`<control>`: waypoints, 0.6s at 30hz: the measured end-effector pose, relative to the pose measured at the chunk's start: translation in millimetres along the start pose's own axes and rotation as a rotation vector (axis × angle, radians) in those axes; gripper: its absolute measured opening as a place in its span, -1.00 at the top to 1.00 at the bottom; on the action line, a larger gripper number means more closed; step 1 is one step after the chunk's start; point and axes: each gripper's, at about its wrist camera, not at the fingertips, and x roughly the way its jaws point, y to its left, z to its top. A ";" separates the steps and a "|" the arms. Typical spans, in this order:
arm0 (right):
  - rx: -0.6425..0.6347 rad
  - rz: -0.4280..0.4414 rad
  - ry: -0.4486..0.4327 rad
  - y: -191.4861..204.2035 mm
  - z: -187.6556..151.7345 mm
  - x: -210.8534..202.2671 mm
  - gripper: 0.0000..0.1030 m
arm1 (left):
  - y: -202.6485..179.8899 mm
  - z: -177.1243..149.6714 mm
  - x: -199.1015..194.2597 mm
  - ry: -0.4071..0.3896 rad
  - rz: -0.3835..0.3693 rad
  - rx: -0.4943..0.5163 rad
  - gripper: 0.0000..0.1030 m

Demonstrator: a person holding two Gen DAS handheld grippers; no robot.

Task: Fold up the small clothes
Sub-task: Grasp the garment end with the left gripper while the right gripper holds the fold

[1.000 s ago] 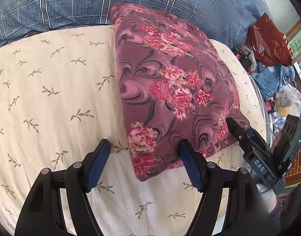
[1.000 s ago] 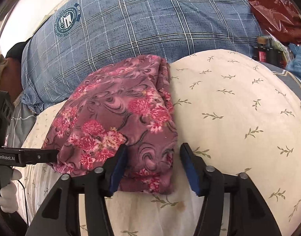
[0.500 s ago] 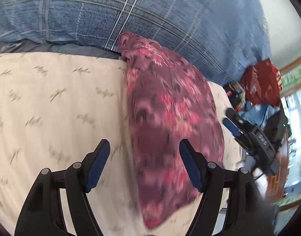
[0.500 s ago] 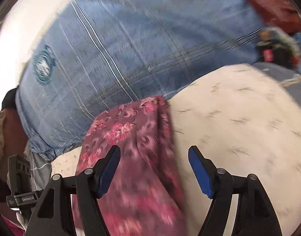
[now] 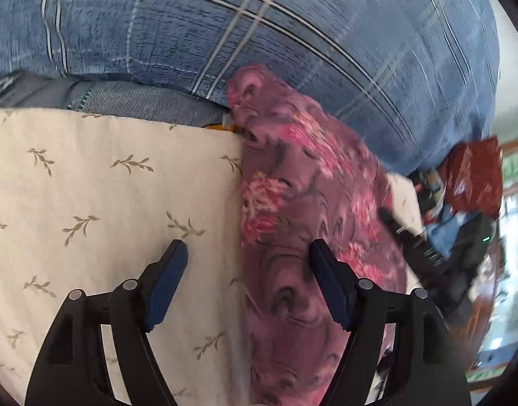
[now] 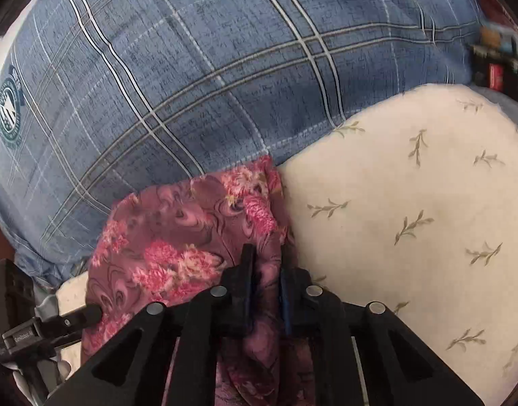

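Right wrist garments: we count one floral cloth [image 6: 177,237], pinched by our right gripper [image 6: 265,280].
Left gripper [image 5: 249,270]: wide apart.
Surface: one leaf-print sheet [image 5: 89,203], one plaid pillow [image 6: 191,67].

"GenRobot.AI" in white print on the black body of the left gripper [image 6: 45,324], seen at the lower left of the right wrist view, letters small and partly blurred. Round teal crest badge [image 6: 8,106] on the blue plaid cushion [image 6: 208,67] has lettering, too small and distorted to read. Left wrist view: nothing legible.
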 end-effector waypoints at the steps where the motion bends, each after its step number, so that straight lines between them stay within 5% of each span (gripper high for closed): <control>1: 0.022 0.030 -0.015 -3.4 0.0 -7.7 0.62 | 0.7 -3.1 -4.4 -0.001 -0.008 0.011 -0.43; 3: 0.084 0.106 -0.046 -17.7 -1.3 -28.0 0.60 | 7.3 -8.9 -13.1 -0.006 -0.022 0.008 -0.43; 7: 0.130 0.163 -0.030 -45.4 -12.9 -46.6 -0.04 | 21.7 -26.8 -23.9 0.012 -0.154 -0.057 -0.43; 10: 0.089 0.193 0.065 -49.5 -24.2 -34.4 -0.04 | 18.8 -38.4 -16.0 0.059 -0.241 -0.079 -0.46; 14: 0.123 0.424 0.127 -44.2 -40.9 -28.2 -0.11 | 0.6 -48.2 1.0 0.097 -0.270 -0.074 -0.53; 17: 0.034 0.349 0.124 -33.4 -42.6 -26.2 -0.08 | -9.1 -46.5 1.8 0.077 -0.261 -0.086 -0.51; 18: 0.012 0.327 0.119 -32.8 -43.3 -28.5 -0.05 | -9.9 -46.3 2.2 0.068 -0.246 -0.094 -0.24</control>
